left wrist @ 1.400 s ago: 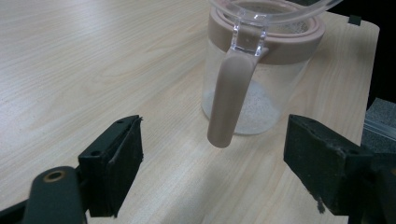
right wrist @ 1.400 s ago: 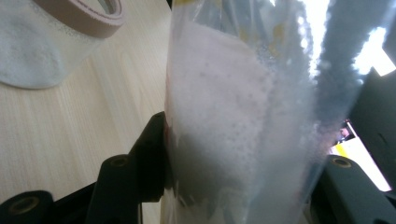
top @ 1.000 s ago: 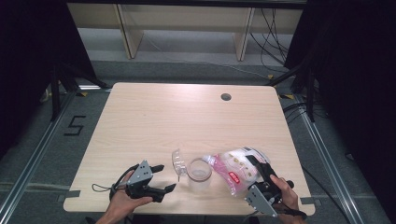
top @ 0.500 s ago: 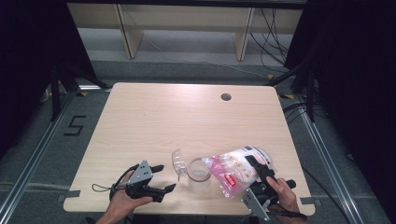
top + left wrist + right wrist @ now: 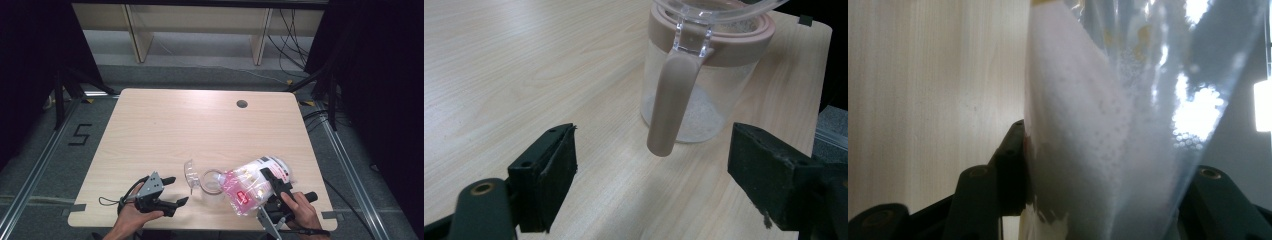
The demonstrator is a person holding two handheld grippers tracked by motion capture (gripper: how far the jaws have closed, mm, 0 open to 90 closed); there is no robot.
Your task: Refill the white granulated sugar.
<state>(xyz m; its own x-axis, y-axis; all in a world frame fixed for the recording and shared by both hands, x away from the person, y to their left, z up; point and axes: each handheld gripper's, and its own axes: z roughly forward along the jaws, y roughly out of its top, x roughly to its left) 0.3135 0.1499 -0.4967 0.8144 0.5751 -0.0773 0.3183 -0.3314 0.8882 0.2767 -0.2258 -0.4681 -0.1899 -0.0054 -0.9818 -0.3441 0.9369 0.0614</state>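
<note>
In the high view, the person's two forearms come in over the near edge of the desk [image 5: 165, 125]. The left hand [image 5: 131, 216] lies near the near-left corner, wrapped around the left tool [image 5: 172, 191], which rests low on the desk and points toward the right edge; its jaws stand apart with nothing between them. Just right of it, close to the middle of the near edge, stands a clear jar [image 5: 212, 182] with its hinged lid [image 5: 190, 173] swung open to the left. The right hand [image 5: 300, 210] sits by the near-right corner, its right tool [image 5: 276, 186] angled up and leftward. That tool is clenched on a clear plastic bag [image 5: 252, 184] with a pink and red label; the bag is tipped so that its lower end lies just beside the jar's mouth.

In the left gripper view, the two black jaws are spread wide and released, and the jar [image 5: 696, 90] stands on the desk a little beyond them, untouched. It has a pinkish rim and a pinkish handle [image 5: 671, 102] turned toward the camera, and a thin layer of white grains covers its bottom.

In the right gripper view, the jaws press in on either side of the bag [image 5: 1098, 150], which holds white powder and rises across the frame above the desk's pale wood.
</note>
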